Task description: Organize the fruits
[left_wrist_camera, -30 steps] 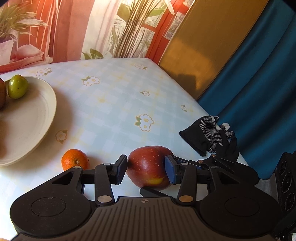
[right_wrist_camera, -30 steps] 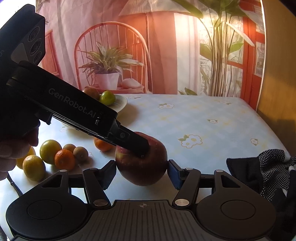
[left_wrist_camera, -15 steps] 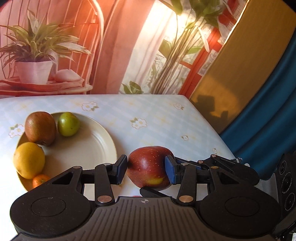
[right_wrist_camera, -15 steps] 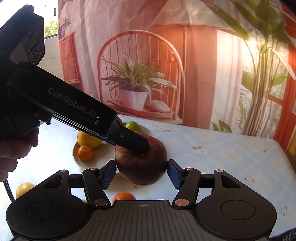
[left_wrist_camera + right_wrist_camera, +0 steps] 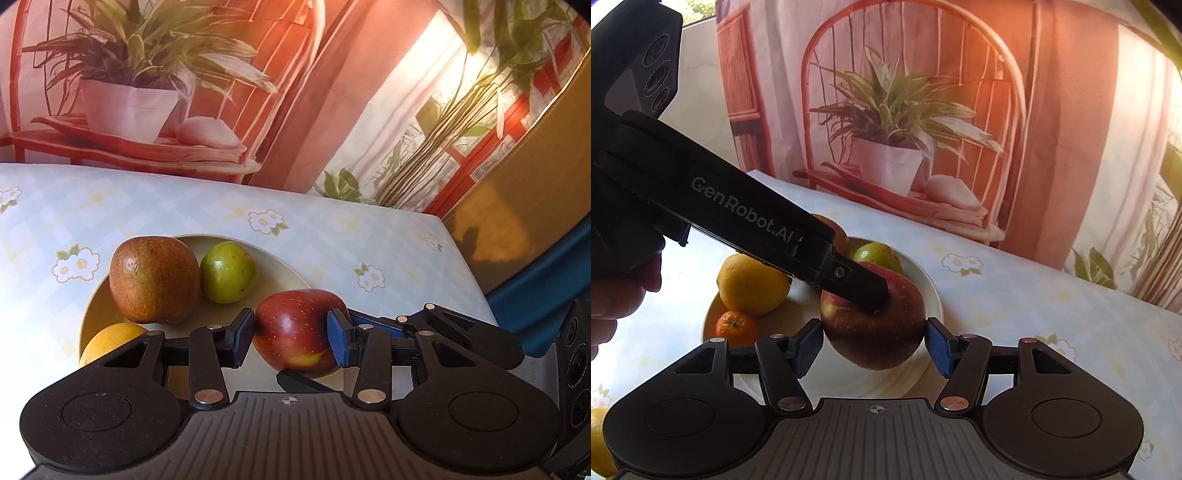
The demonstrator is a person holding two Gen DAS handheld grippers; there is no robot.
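Both grippers hold one red apple [image 5: 295, 328] together above the near edge of a cream plate [image 5: 280, 273]. My left gripper [image 5: 291, 338] is shut on the apple from its sides. My right gripper [image 5: 873, 341] is shut on the same apple [image 5: 875, 332], crosswise to the left one, whose finger lies over the apple's top. On the plate lie a brown pear [image 5: 155, 280], a green fruit [image 5: 229, 271], a lemon [image 5: 751, 282] and a small mandarin [image 5: 735, 328].
The table [image 5: 369, 236] has a pale floral cloth, with its right edge close to a blue curtain [image 5: 535, 295]. A yellow fruit [image 5: 598, 439] lies at the far left of the right wrist view. A printed backdrop stands behind the table.
Both grippers have carried the apple up off the table and leftward to above the plate. The plate now lies directly under and behind the apple. The grip has not changed.
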